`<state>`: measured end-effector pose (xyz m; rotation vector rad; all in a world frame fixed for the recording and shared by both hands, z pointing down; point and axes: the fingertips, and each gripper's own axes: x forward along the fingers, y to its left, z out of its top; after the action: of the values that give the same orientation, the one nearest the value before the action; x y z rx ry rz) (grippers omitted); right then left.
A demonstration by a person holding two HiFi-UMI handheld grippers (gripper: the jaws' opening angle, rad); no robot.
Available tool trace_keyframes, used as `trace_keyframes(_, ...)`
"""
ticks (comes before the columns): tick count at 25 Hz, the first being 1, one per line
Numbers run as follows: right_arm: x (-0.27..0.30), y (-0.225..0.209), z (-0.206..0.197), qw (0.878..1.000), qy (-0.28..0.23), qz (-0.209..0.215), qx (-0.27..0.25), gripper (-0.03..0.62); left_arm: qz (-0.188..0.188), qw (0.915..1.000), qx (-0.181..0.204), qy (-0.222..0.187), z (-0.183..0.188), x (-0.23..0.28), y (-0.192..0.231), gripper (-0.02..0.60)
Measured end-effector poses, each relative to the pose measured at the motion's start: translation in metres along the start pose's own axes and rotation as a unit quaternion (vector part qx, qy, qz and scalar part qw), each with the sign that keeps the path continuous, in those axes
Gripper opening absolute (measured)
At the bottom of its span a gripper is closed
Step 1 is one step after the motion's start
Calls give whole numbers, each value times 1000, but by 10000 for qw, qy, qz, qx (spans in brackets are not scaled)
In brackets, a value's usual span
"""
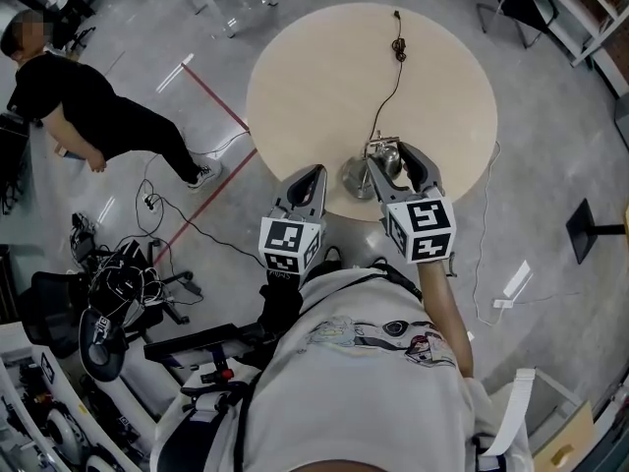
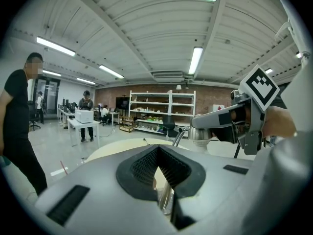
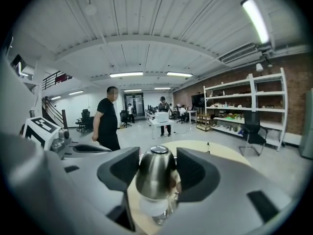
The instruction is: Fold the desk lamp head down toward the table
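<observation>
The lamp head (image 3: 155, 175) is seen between the wide-apart fingers (image 3: 122, 168) of the right gripper (image 3: 157, 160), close to both pads, over the near edge of the round desk (image 1: 324, 77); the left gripper (image 2: 157, 153) is held alongside, fingers together

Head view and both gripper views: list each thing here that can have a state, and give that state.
lamp head: raised above the table, not yet folded down.
right tongs: open, jaws either side of the lamp head.
left tongs: jaws together, beside the lamp base.
cord: slack, its end lying loose on the table.
</observation>
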<state>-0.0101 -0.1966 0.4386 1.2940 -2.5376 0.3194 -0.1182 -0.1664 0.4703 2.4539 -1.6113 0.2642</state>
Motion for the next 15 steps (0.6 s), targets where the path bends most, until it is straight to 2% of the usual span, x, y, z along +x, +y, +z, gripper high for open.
trace_keyframes(15,-6,0,-7,9999,-96,-22,56,224,-45,10000,44,76,-6,3,-5,0)
